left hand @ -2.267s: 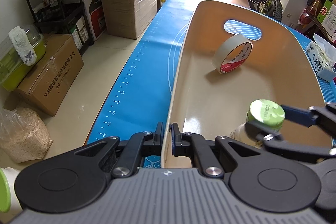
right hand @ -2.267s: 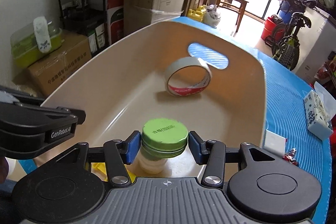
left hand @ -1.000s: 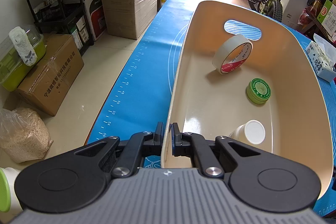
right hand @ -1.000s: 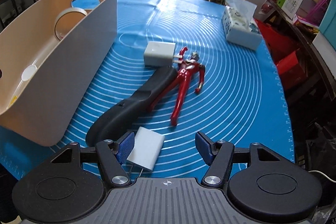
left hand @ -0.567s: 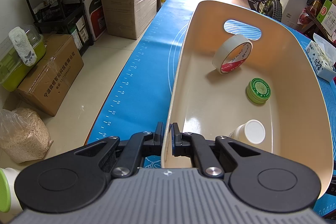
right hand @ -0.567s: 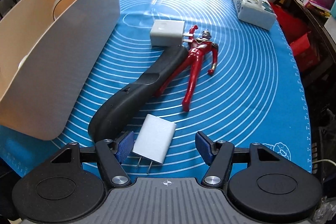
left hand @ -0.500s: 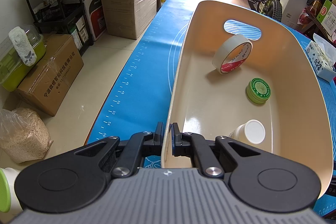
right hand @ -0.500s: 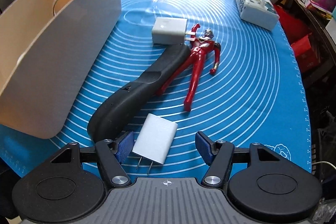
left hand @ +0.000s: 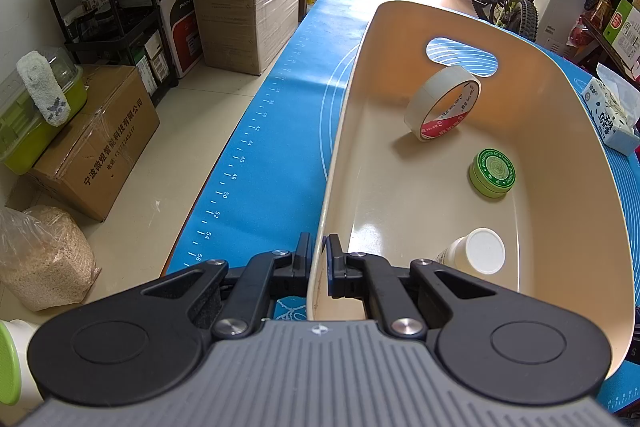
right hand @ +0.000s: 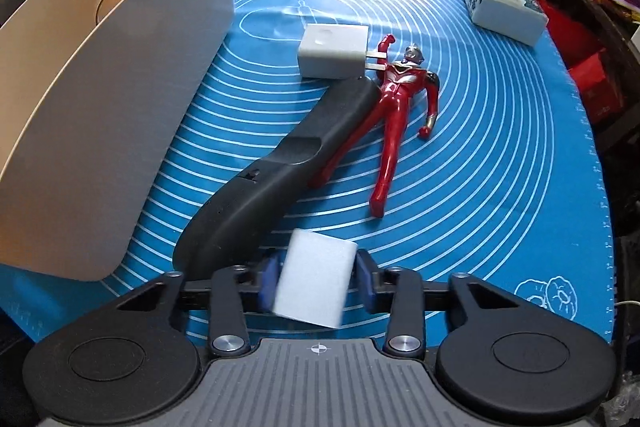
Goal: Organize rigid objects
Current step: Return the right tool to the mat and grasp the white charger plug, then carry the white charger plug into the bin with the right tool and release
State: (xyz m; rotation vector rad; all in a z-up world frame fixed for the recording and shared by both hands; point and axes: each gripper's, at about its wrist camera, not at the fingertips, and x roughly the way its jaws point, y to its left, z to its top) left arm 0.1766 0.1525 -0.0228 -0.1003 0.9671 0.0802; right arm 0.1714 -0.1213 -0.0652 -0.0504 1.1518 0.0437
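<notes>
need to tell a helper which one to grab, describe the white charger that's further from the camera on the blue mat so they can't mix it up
On the blue mat, just right of the beige bin, lies a long black handle. The far white charger sits at its far tip, prongs toward the red toy figure. Unlike the near white charger, which is between the right gripper pads, it lies free.

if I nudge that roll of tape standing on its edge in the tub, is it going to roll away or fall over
Probably it rolls. The tape roll stands on its rim on the tub's smooth, glossy floor, so a push along its plane should send it rolling. It looks narrow for its height, so a sideways nudge would likely tip it flat. It seems stiff and light, unlikely to deform.
</notes>
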